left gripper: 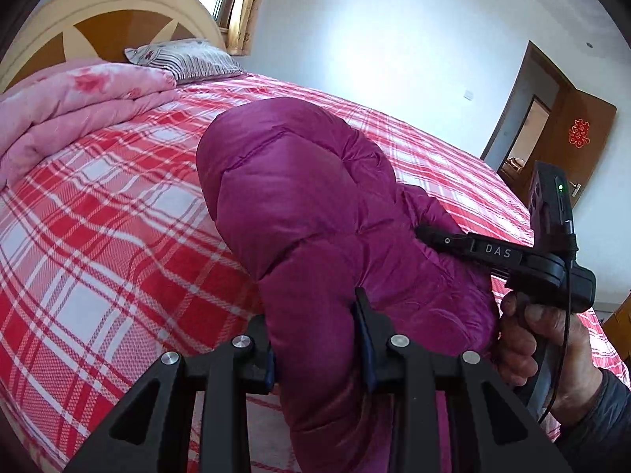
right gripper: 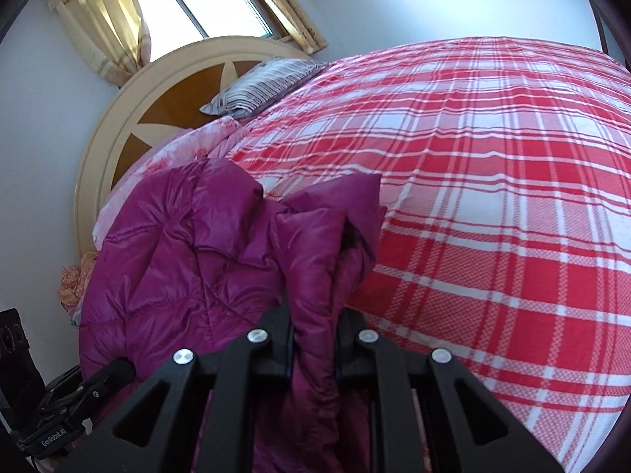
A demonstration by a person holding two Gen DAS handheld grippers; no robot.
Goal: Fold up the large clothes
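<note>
Item: puffy magenta down jacket, held up over a bed with a red-and-white plaid sheet.

Left wrist view, left to right: sheet fills the left half. The jacket rises from bottom centre toward mid-frame, its bulk bulging up and away from the left gripper, whose jaws pinch a thick fold. At right, the right gripper bites the jacket's far edge, a hand on its grip.

Right wrist view, left to right: the jacket spreads across lower left. At centre its gathered edge runs between narrow jaws, clamped. Bare sheet fills the right.

Key relation: the jacket's long axis spans between the two grips, both equally near; open sheet ahead looks suited for laying it down.
</note>
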